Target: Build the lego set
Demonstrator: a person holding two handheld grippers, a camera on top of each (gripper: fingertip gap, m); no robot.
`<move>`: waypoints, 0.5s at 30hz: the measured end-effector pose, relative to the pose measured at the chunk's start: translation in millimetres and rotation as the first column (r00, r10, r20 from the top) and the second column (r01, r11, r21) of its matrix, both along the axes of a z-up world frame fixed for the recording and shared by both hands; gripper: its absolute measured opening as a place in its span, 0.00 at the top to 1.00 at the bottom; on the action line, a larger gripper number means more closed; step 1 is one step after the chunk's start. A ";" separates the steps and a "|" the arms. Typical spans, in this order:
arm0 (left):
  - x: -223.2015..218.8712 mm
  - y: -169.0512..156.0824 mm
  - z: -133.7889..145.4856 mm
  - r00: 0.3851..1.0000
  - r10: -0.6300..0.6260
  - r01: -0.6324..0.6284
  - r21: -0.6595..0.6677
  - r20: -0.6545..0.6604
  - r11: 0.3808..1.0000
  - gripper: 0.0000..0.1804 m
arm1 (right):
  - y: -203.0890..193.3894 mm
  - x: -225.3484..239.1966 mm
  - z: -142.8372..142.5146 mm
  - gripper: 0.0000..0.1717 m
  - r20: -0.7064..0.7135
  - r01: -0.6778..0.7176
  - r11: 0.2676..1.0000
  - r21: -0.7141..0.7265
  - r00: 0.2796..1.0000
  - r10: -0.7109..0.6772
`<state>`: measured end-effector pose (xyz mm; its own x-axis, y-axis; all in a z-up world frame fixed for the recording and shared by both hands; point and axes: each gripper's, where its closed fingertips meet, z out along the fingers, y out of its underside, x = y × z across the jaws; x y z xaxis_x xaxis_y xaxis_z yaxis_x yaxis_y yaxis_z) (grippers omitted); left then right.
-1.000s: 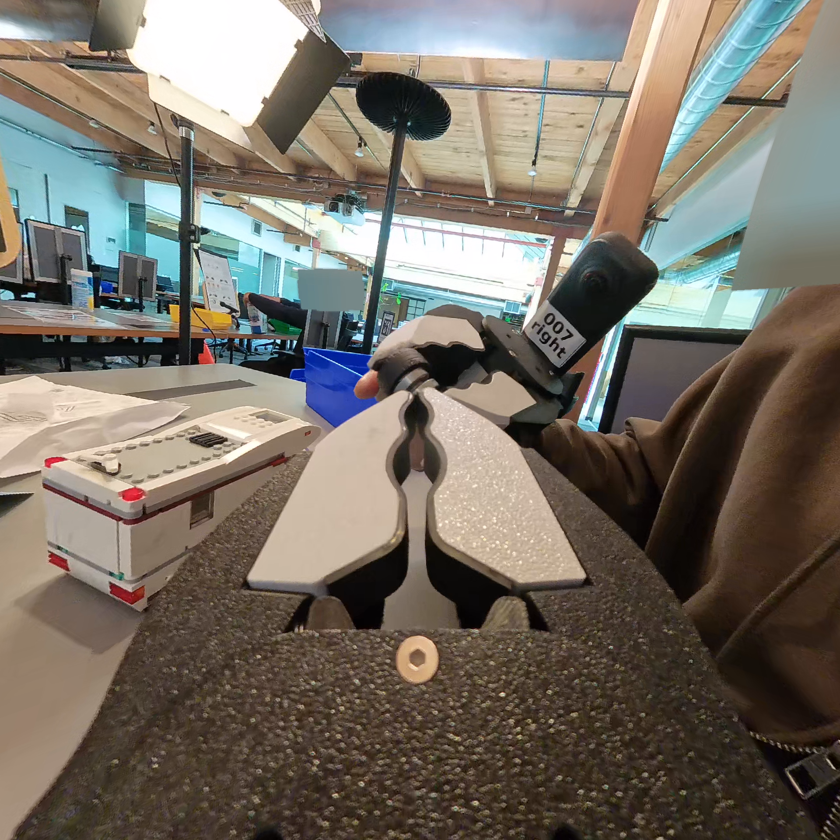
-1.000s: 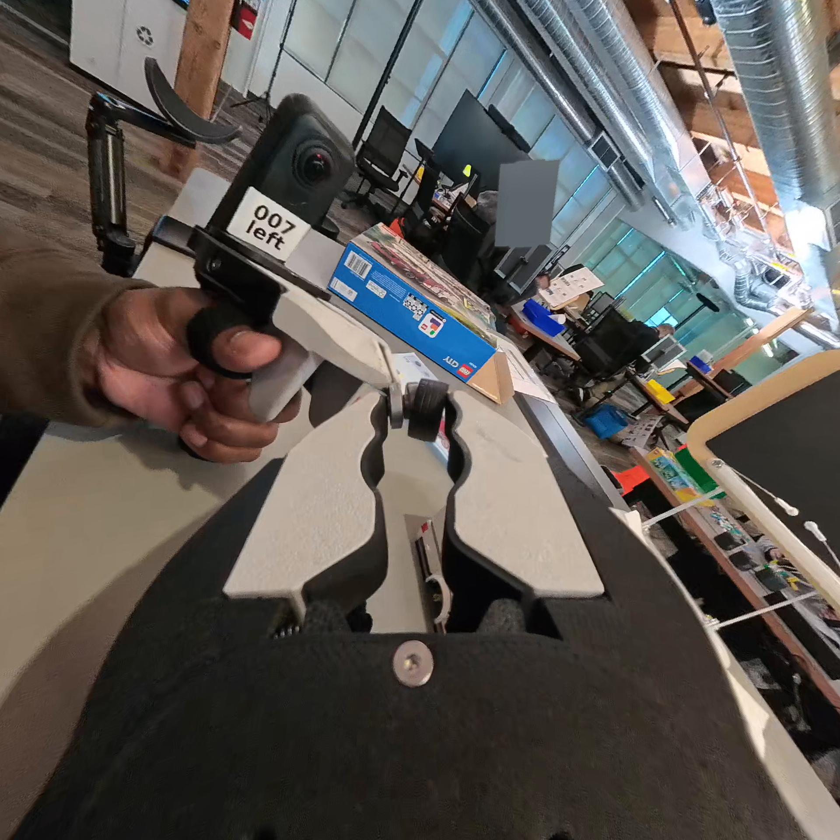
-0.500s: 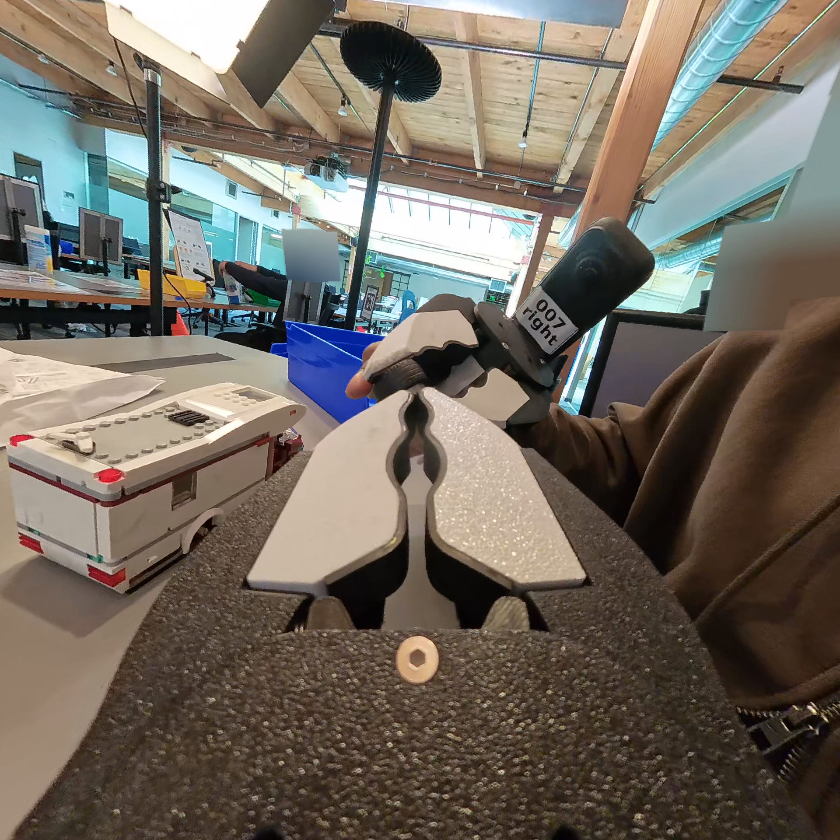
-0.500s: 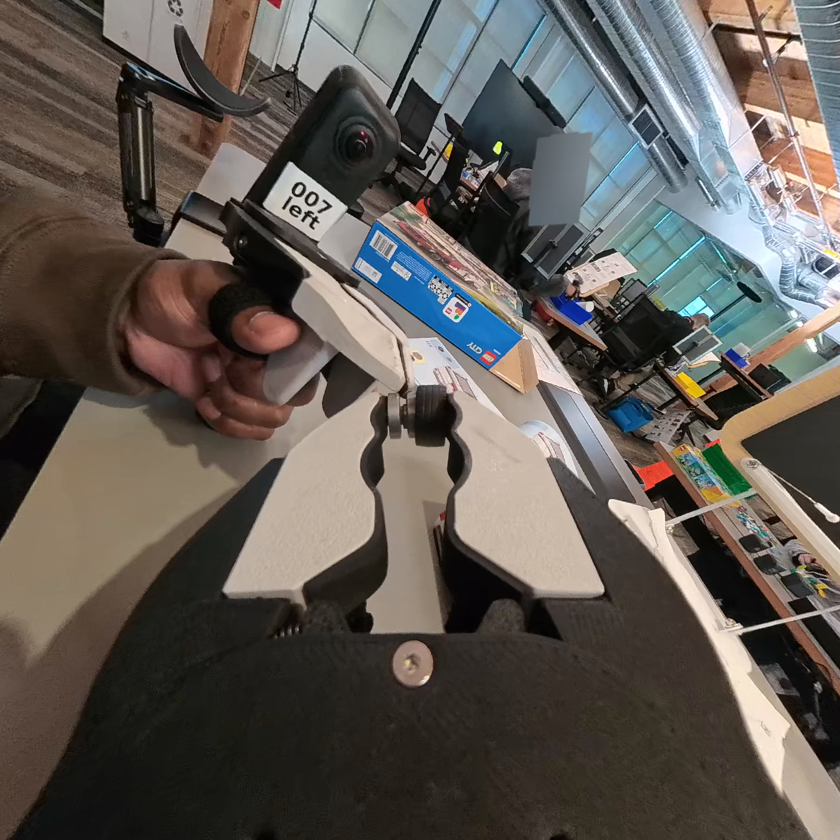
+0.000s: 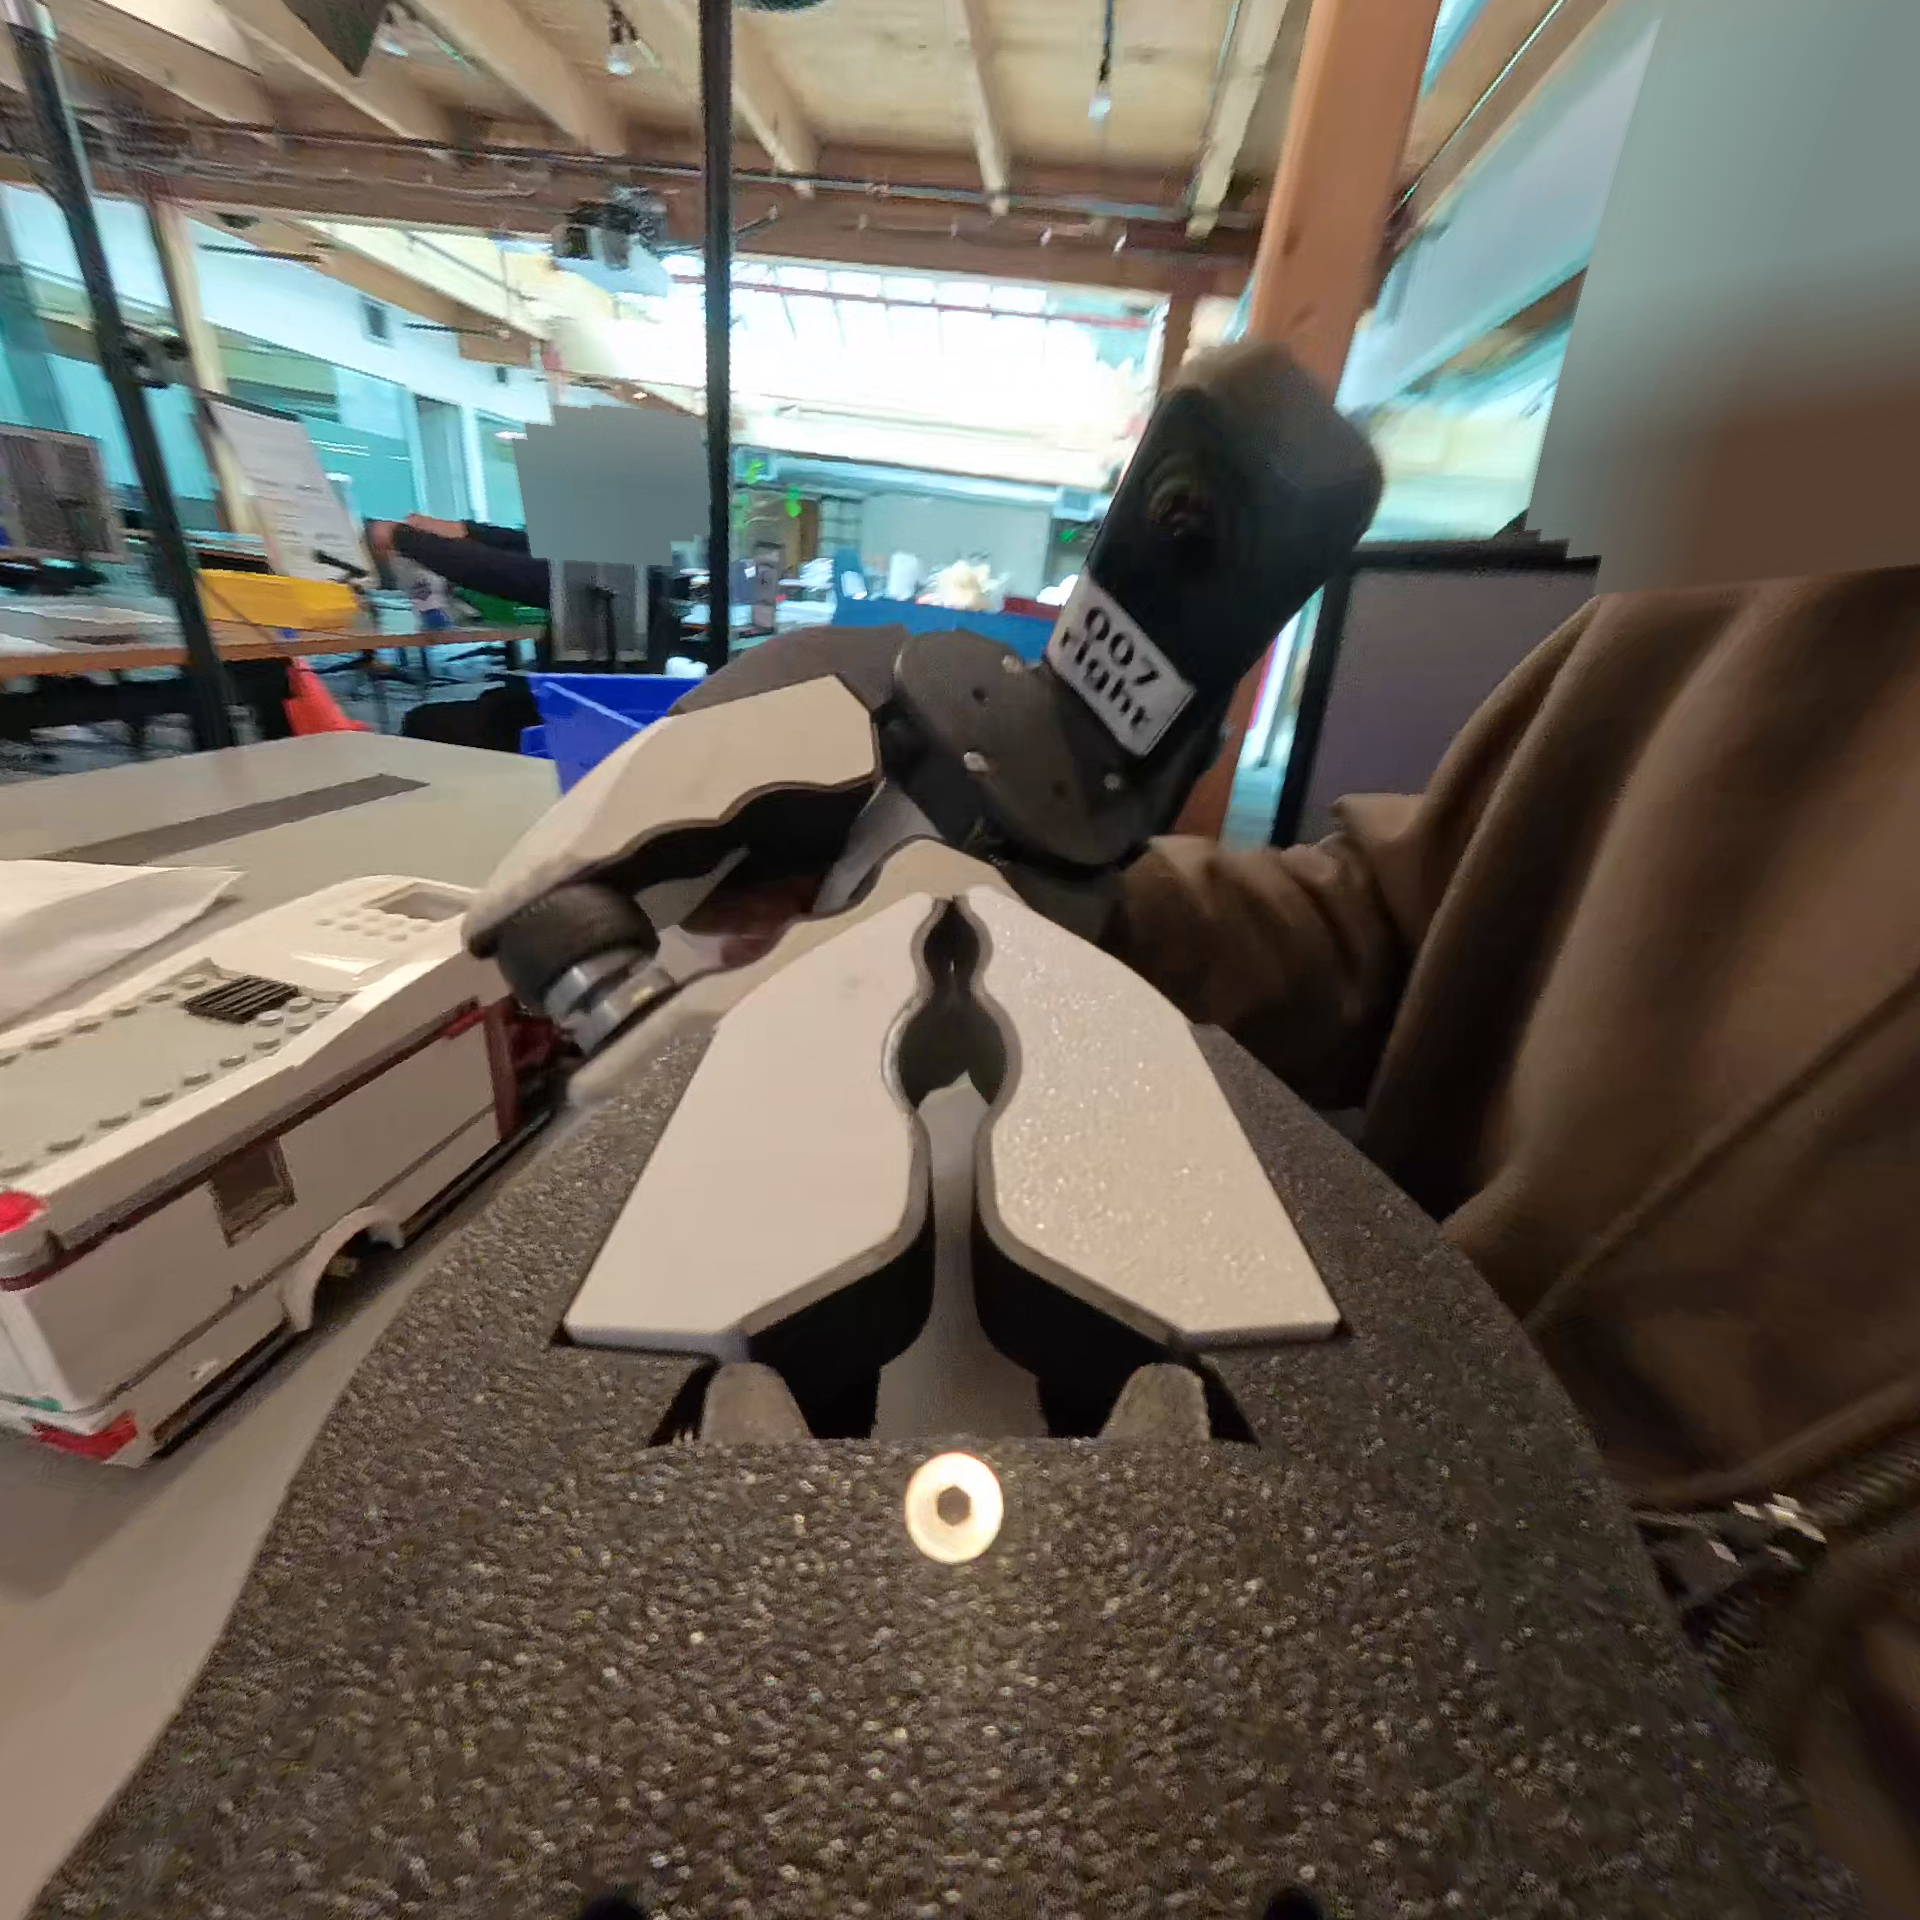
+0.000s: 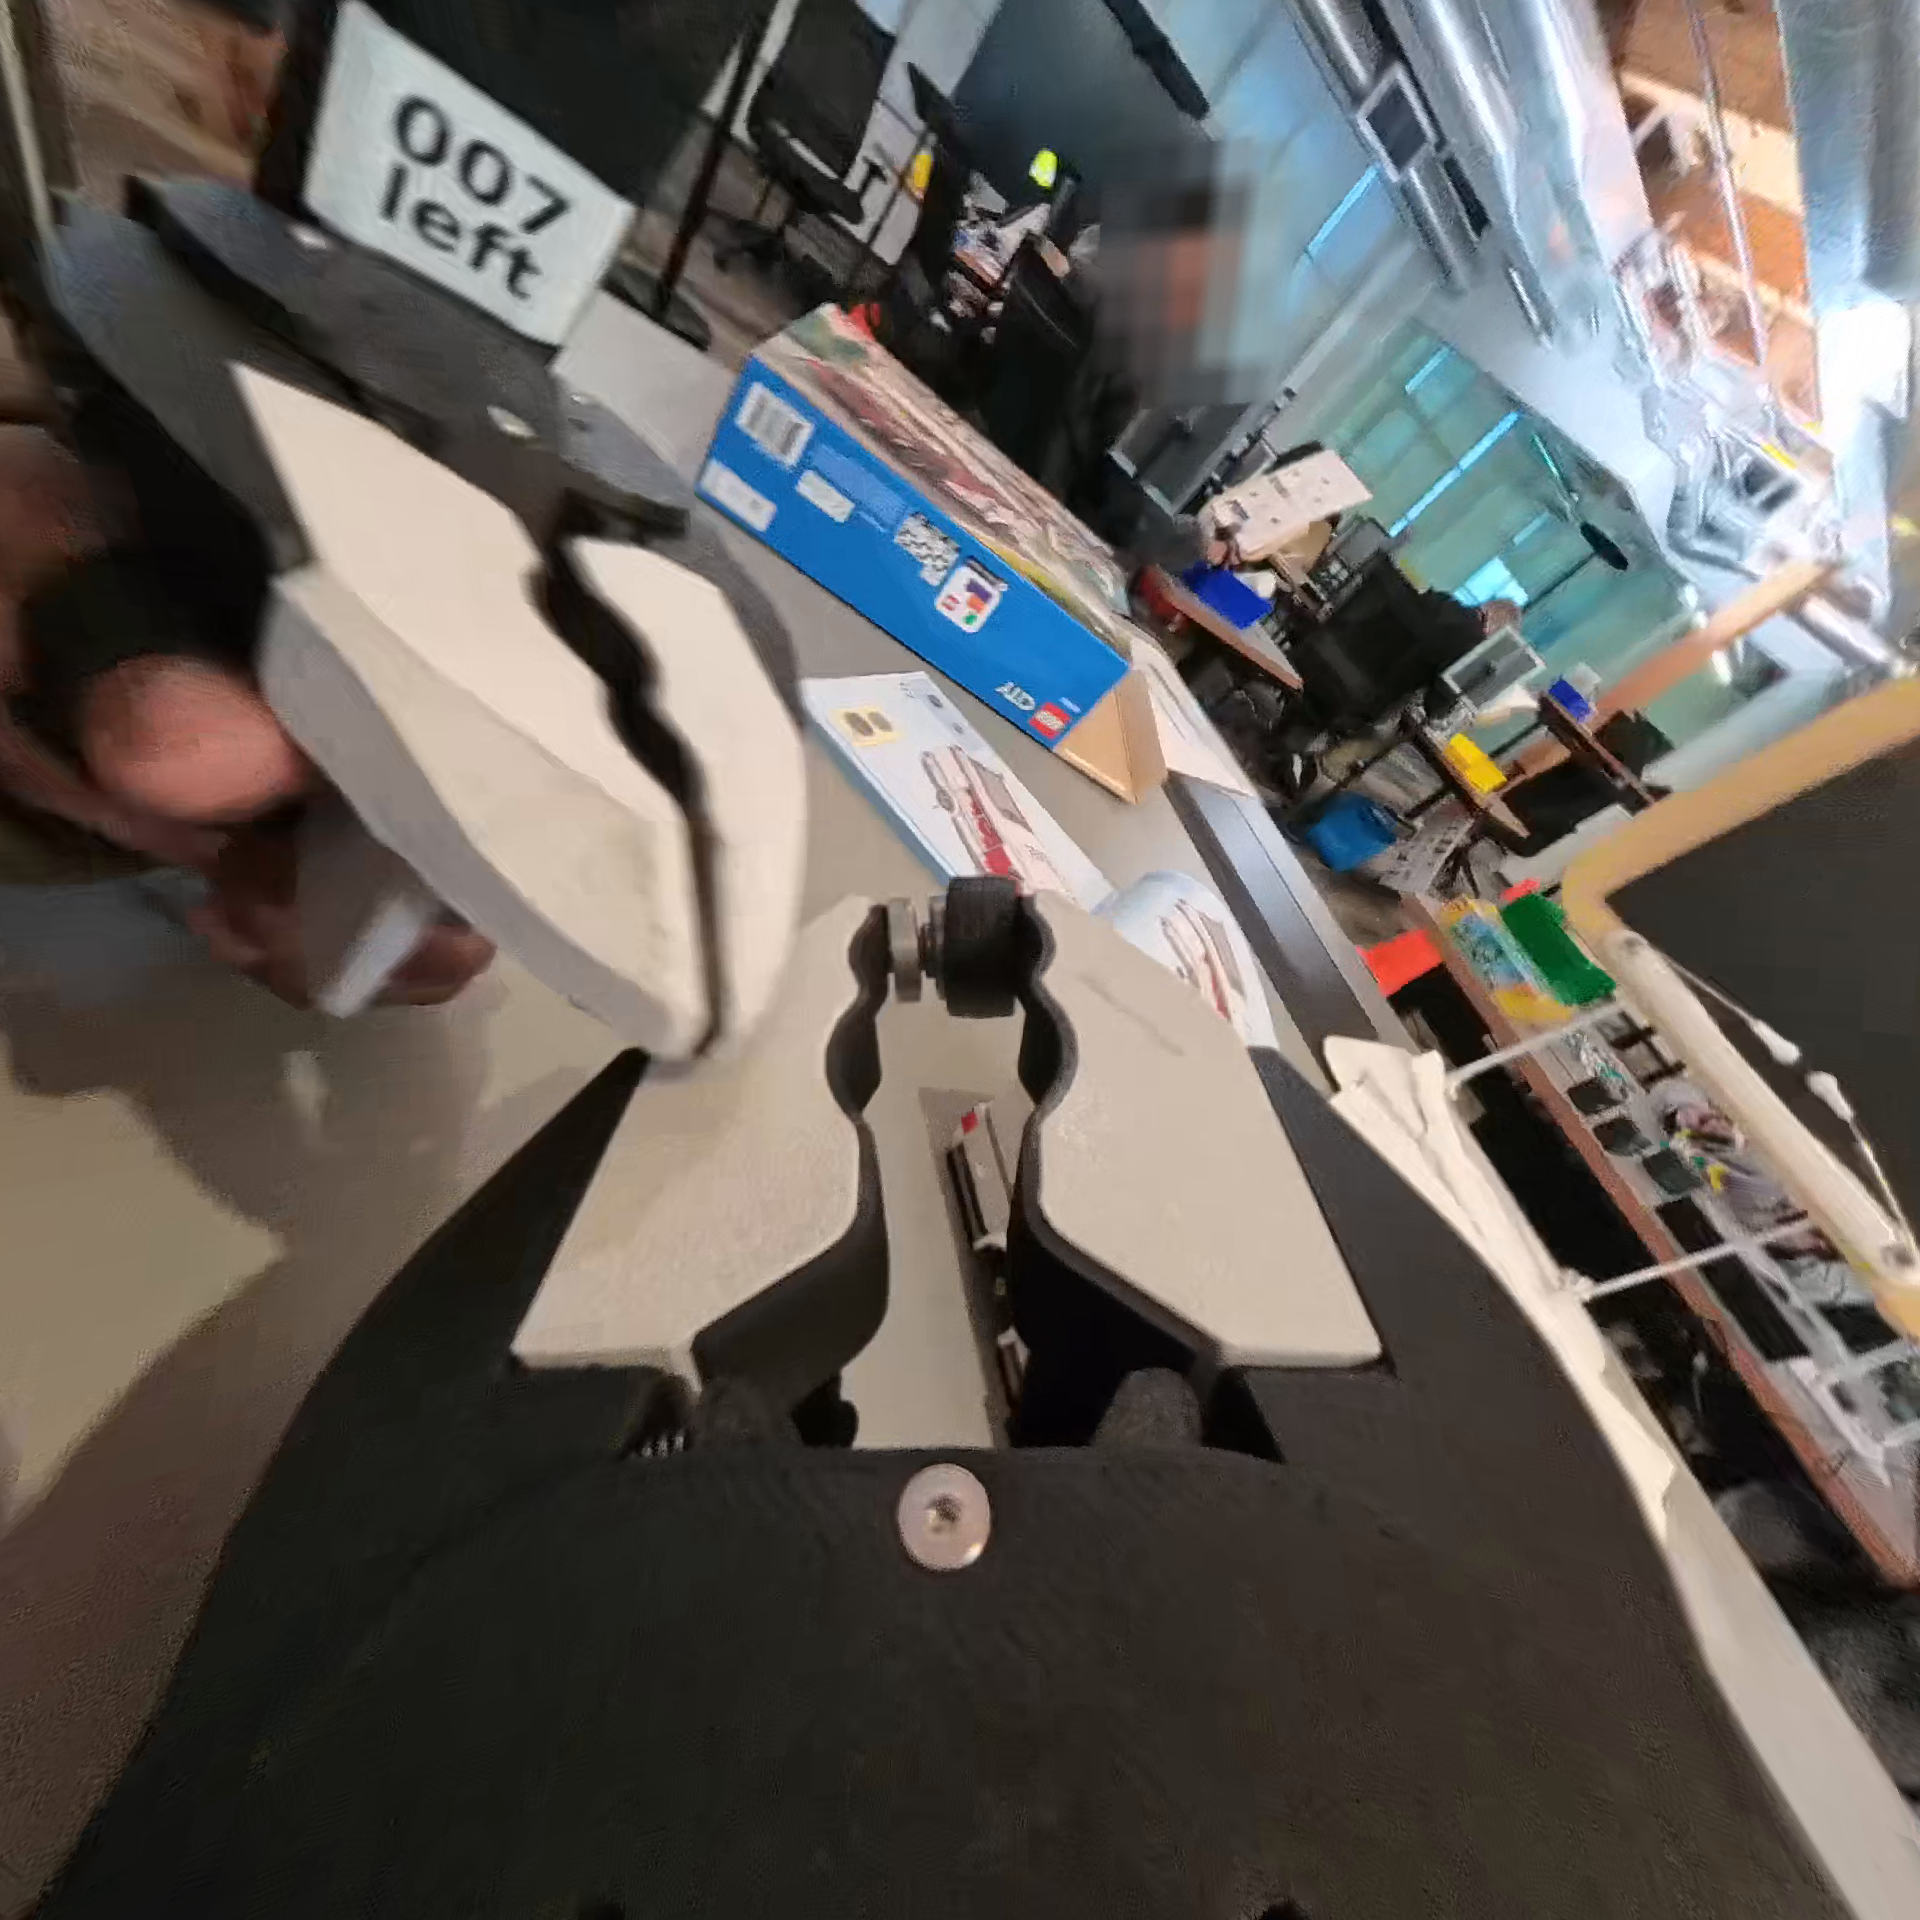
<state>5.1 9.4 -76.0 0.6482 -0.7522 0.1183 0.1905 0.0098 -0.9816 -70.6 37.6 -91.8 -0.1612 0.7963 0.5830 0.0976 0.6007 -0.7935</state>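
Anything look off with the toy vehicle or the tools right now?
The white toy vehicle lies on the table with an empty wheel arch. The right tool grips a black wheel on a grey hub, off the vehicle. The left tool is shut, empty.

Black wheel — between gripper fingertips

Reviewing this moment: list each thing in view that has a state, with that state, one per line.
Left tool: shut, nothing between its fingers.
Right tool: closed on a small black toy wheel with grey axle, pads pressing both ends.
White brick-built vehicle: lying on the table; the held wheel is at its near end.
Blue toy box: lying flat, end flap open.
Instruction booklet: flat on the table.
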 end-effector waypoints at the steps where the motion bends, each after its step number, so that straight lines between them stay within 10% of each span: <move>1: -7.4 -1.8 4.0 0.999 -0.008 0.009 -0.003 0.039 1.000 1.00 | 2.8 0.0 1.8 0.87 -0.006 0.011 1.000 -0.014 1.000 -0.011; 15: -56.2 13.5 -16.1 0.976 0.102 -0.069 -0.171 0.193 0.983 1.00 | -11.8 0.1 -6.8 0.87 -0.022 -0.079 0.969 -0.234 0.997 0.076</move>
<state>-51.1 22.9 -92.1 0.6596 -0.6552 0.3683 0.3889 -0.1219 -0.9132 -70.6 25.8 -98.6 -0.2216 0.8963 0.3842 0.0471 0.4034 -0.9138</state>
